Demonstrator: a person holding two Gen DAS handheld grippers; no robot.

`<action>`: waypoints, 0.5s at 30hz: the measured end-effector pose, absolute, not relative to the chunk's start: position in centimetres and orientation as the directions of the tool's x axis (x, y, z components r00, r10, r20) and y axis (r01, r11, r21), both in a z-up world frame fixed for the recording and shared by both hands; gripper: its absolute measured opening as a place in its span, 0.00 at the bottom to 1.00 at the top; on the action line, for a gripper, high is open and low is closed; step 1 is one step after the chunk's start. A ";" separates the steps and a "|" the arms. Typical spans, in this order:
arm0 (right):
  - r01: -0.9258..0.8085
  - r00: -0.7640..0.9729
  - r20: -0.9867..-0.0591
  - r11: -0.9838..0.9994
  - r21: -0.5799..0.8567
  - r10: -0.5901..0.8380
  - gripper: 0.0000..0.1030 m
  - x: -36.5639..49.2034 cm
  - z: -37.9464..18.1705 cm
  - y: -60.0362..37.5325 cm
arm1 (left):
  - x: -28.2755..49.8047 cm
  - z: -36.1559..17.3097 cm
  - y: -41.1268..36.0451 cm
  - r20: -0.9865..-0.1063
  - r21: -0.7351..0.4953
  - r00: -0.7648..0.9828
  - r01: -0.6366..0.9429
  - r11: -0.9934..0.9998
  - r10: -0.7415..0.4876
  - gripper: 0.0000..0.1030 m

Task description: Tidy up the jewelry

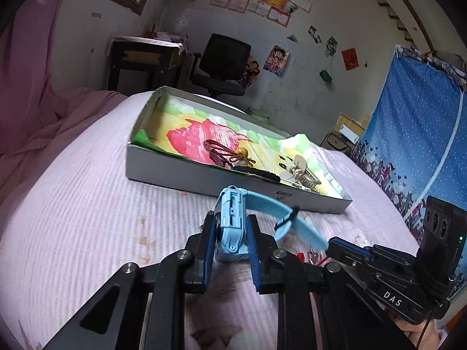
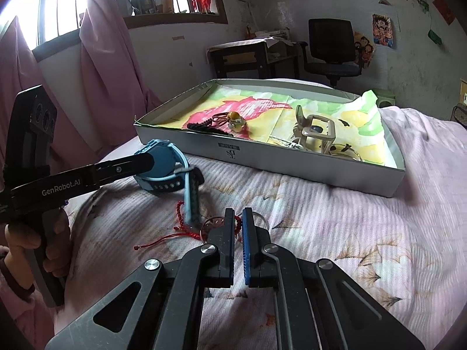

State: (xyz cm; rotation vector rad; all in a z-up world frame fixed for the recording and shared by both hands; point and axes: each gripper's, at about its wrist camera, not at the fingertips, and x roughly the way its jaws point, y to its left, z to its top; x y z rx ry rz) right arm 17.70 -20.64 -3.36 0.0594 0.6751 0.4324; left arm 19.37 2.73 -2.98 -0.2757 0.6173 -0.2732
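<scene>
We hold a blue watch in our left gripper while our right gripper pinches a red string bracelet on the bed.

On the left, our left gripper (image 1: 230, 233) has its jaws pressed against both sides of the light blue watch (image 1: 230, 218), gripping the case on edge, lifted off the pink quilt (image 1: 73, 198), with the strap trailing away to the right. Ahead of it lies the shallow grey box (image 2: 292, 169), lined with painted paper and holding a brown cord with a yellow bead (image 2: 233, 116), a black braided band (image 2: 204, 127) and a beige hair claw (image 2: 313, 129). To the right, our right gripper (image 2: 238, 227) sits low on the quilt, its jaws nearly together around the red string bracelet (image 2: 186, 227), beside a metal ring (image 2: 261, 220).
</scene>
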 end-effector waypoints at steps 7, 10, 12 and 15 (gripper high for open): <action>-0.337 0.730 -0.570 0.924 0.183 0.379 0.04 16.7 -2.6 -21.4 | 18.7 -3.2 3.2 -0.514 -0.341 0.793 0.162 0.926 -0.328 0.17; -0.312 0.744 -0.568 0.935 0.168 0.351 0.04 16.3 -2.3 -21.7 | 18.3 -3.1 3.0 -0.511 -0.331 0.795 0.168 0.929 -0.326 0.17; -0.298 0.753 -0.567 0.941 0.159 0.334 0.04 16.1 -2.2 -22.0 | 18.1 -3.1 2.9 -0.509 -0.326 0.796 0.173 0.929 -0.327 0.17; -0.276 0.764 -0.565 0.949 0.150 0.312 0.04 16.0 -2.0 -22.4 | 17.8 -3.1 2.8 -0.507 -0.321 0.797 0.179 0.930 -0.329 0.17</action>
